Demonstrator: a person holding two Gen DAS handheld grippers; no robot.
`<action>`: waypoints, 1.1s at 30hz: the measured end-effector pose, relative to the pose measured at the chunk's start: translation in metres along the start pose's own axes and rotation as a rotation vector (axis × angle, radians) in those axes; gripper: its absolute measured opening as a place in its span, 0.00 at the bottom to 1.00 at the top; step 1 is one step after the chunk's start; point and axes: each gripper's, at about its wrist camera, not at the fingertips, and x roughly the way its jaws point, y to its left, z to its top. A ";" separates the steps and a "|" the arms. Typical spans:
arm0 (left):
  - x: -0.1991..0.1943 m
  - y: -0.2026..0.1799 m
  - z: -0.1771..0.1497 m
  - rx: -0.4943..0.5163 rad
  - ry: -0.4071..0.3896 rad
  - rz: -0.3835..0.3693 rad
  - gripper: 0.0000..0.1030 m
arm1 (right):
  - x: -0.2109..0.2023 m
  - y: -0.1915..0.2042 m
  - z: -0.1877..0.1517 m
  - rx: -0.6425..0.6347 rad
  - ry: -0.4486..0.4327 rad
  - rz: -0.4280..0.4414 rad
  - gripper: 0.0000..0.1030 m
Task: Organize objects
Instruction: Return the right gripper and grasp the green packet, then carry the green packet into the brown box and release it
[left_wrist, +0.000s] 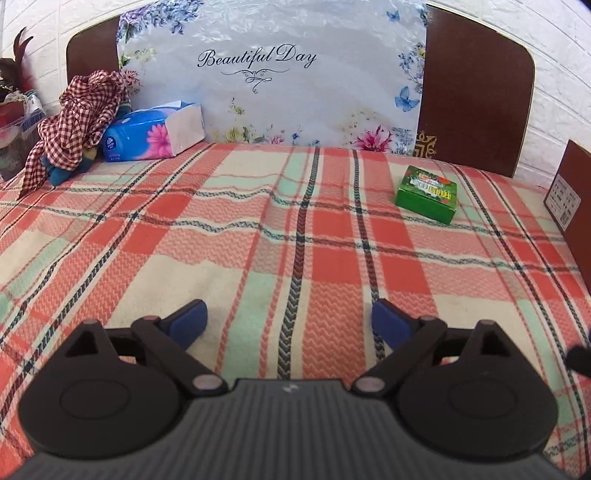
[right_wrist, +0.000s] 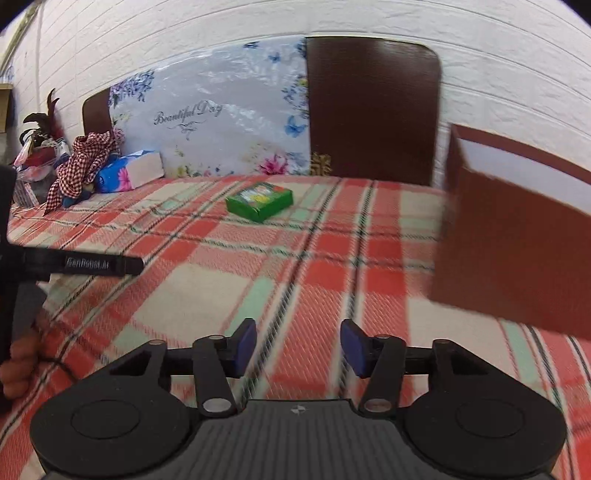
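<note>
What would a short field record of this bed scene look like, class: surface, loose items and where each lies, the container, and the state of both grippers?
surface: plaid bedspread
green box: flat on the bedspread, right of centre, apart from everything else
tissue pack: far left, against the floral board
checked cloth: heaped at the far left, touching the tissue pack
container: brown box, open top, at the right edge
left gripper: open, nothing between its fingers
right gripper: open, nothing between its fingers
</note>
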 end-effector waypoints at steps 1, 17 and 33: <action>0.000 0.000 -0.001 0.000 -0.005 -0.004 0.95 | 0.009 0.001 0.006 -0.006 -0.009 0.004 0.58; 0.004 0.011 -0.004 -0.064 -0.037 -0.087 1.00 | 0.188 0.017 0.112 -0.130 0.019 0.133 0.77; 0.006 -0.001 -0.003 0.011 -0.013 -0.030 1.00 | 0.002 -0.019 -0.007 -0.028 0.088 -0.031 0.77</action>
